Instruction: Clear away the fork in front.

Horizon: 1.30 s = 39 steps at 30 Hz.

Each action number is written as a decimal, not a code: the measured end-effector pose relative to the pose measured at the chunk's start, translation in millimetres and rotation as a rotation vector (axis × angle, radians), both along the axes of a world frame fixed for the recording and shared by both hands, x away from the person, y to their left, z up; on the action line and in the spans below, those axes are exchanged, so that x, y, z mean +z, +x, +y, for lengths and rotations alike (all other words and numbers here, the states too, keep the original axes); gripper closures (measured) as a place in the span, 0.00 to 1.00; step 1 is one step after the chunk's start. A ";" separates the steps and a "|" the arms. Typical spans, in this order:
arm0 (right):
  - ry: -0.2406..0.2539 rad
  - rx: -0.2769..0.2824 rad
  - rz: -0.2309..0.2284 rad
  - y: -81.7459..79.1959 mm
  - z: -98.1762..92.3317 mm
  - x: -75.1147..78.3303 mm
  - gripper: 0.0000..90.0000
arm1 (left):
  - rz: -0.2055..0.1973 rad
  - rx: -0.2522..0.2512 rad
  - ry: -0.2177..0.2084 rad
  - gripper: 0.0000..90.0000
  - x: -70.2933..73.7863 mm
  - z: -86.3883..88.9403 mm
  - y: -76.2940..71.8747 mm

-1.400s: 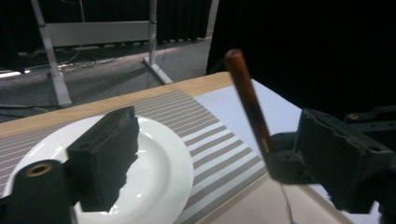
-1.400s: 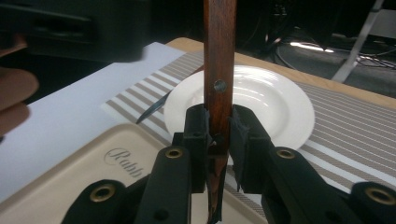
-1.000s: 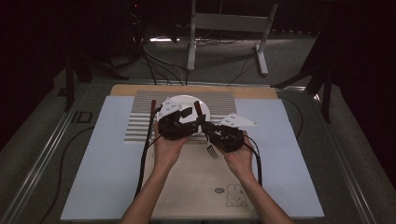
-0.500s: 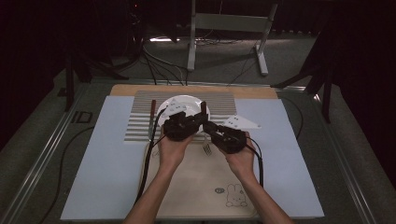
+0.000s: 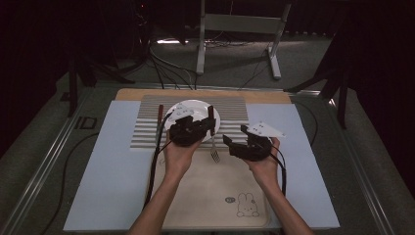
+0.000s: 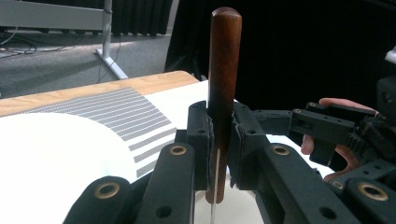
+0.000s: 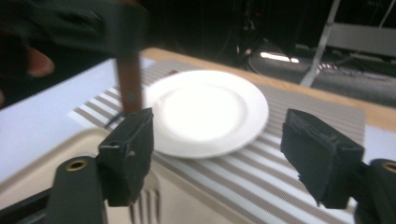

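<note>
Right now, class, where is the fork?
In the high view, the fork hangs near the table's middle, its wooden handle clamped in the left gripper, tines down over the tray's far edge, beside the white plate.

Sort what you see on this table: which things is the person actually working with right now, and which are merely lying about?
In use:
- wooden-handled fork, held upright, tines down
- left gripper, shut on the fork's handle
- right gripper, open, near the fork
- round white plate
- beige tray below the fork

Lying about:
- striped grey placemat under the plate
- dark-handled utensil left of the plate
</note>
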State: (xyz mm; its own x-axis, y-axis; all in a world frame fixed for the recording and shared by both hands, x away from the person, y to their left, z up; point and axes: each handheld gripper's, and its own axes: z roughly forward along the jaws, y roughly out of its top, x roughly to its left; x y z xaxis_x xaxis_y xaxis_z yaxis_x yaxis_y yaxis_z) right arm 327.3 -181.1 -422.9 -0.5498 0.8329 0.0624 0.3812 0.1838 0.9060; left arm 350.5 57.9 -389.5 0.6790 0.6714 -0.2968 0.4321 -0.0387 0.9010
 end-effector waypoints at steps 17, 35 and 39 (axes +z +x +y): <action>-0.075 -0.085 0.035 -11.0 -28.2 -18.6 0.15 | 0.014 0.000 0.015 0.90 4.4 13.2 0.4; -0.028 -0.169 0.025 -35.4 -70.9 -28.2 0.15 | 0.032 0.013 0.025 0.90 15.8 49.6 -6.2; -0.027 -0.183 0.005 -43.5 -80.4 -28.4 0.15 | 0.037 0.018 0.021 0.90 17.4 61.4 -7.7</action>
State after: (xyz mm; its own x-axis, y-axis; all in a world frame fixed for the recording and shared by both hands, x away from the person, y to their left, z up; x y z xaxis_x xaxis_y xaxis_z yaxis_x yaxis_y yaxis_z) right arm 283.8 -261.5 -451.2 -0.3886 0.9205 0.0409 0.4146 0.1351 0.8999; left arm 342.8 119.3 -372.1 0.6555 0.6900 -0.3070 0.4660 -0.0496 0.8834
